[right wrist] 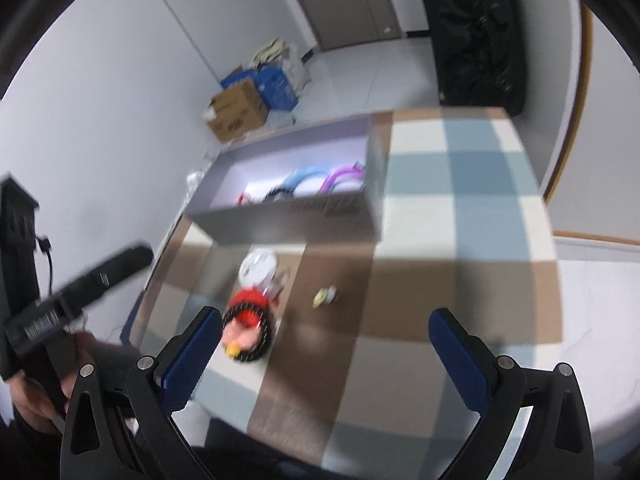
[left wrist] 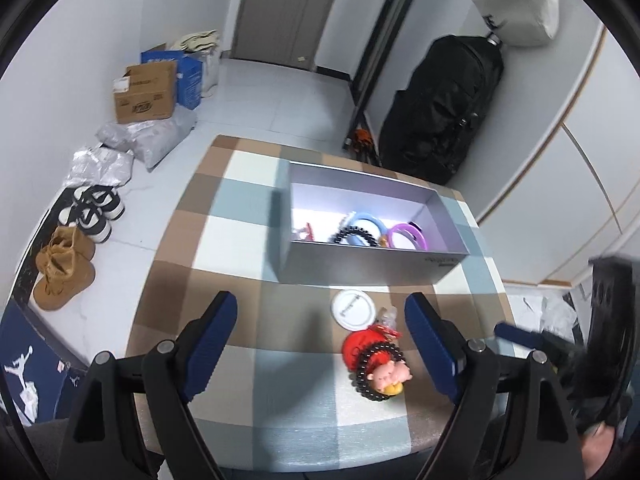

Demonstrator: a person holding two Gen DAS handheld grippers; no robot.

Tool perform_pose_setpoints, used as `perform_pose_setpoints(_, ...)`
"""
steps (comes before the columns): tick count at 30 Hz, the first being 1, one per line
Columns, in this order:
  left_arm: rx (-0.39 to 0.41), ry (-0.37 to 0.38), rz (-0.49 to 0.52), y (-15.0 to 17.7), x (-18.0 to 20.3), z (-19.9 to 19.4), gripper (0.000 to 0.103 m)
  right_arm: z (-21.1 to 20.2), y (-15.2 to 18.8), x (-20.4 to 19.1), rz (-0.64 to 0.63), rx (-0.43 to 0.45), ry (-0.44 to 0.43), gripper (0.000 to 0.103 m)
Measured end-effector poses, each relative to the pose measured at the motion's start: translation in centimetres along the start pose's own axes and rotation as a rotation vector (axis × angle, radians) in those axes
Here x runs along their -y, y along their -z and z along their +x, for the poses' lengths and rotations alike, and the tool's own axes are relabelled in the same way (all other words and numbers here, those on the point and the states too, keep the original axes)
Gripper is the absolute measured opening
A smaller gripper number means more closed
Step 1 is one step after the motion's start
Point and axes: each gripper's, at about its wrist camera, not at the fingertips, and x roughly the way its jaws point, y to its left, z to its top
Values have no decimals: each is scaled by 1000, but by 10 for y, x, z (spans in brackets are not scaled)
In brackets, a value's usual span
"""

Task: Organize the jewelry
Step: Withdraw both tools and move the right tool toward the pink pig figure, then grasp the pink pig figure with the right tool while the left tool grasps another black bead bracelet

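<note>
The right wrist view is smeared by motion blur, so the small yellowish object (right wrist: 325, 296) on the table cannot be identified. The box's (left wrist: 360, 266) near wall hides the lower parts of the bangles (left wrist: 384, 232) inside. The box's printed label (left wrist: 442, 261) is unreadable.

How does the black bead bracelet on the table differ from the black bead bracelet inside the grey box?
The bracelet on the table lies outside the box, draped around a red doll; the bracelet in the grey box lies among coloured bangles. The table one shows as a nearly whole ring; the boxed one is partly hidden behind the box wall. Both are rings of dark round beads, and neither gripper touches them.
</note>
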Motion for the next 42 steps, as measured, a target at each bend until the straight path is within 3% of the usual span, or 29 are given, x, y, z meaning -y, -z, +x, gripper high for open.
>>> perform_pose_setpoints(5, 2, -28, -49, 0, -15, 1, 83, 13, 9, -25, -82, -39, -26, 95)
perform_pose_setpoints(7, 5, -29, -61, -1, -19, 0, 83, 17, 12, -32, -96, -49, -32, 83)
perform_pose_setpoints(12, 11, -31, -85, -1, -28, -2, 83, 32, 16, -46, -138, -89, -40, 66)
perform_pose_setpoints(18, 14, -34, -107, -2, -33, -3, 83, 37, 17, -61, -203, -78, -8, 59)
perform_pose_setpoints(27, -1, -24, -126, -3, -39, -1, 83, 42, 24, -72, -305, -88, 61, 34)
perform_pose_setpoints(42, -35, -45, -116, 1, -40, 7, 83, 26, 15, -59, -206, -42, -24, 34)
